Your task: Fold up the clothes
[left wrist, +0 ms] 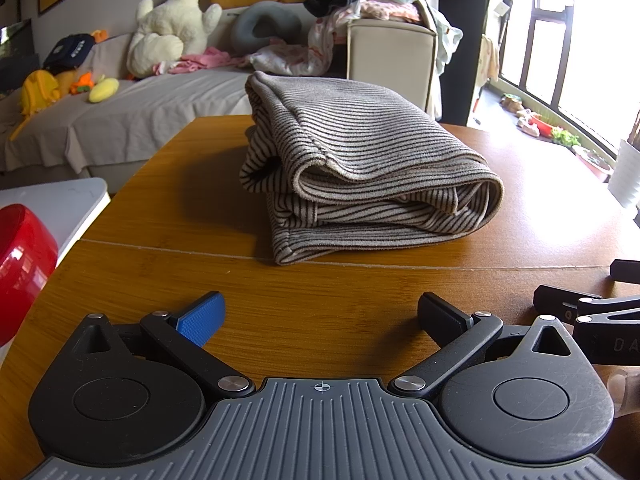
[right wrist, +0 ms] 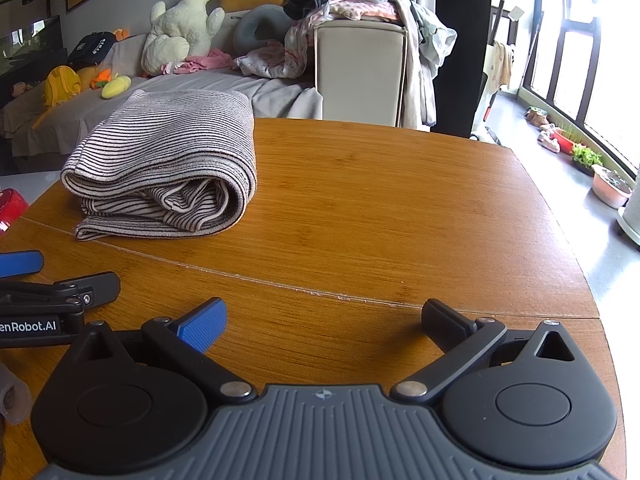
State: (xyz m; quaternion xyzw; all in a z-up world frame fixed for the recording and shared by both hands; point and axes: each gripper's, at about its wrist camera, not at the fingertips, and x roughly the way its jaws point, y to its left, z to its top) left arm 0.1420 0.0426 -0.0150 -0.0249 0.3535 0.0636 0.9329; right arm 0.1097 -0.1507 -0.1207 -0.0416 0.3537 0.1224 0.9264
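A striped garment lies on the far part of the wooden table, already folded into a thick bundle of several layers. In the left wrist view it sits straight ahead of the left gripper, beyond the seam that runs across the table. In the right wrist view it is far and to the left of the right gripper.

Both tongs are wide apart and hold nothing. They hover low over the near part of the table, side by side, well apart from the garment.

The cloth looks like soft, fleecy knit, so it is probably light and not slippery, but it will sag and open when it is lifted by one layer only. The top layer ends in a loose hem that curls over the near face of the bundle, and the right side is a rounded fold. A grip on that rounded fold would take all layers together; a grip on the loose hem would likely unroll the bundle. The bottom layer sticks out a little at the near left corner and could be pinched there to straighten it.

The folding seems nearly done, or done. More clothes are piled on the sofa behind.
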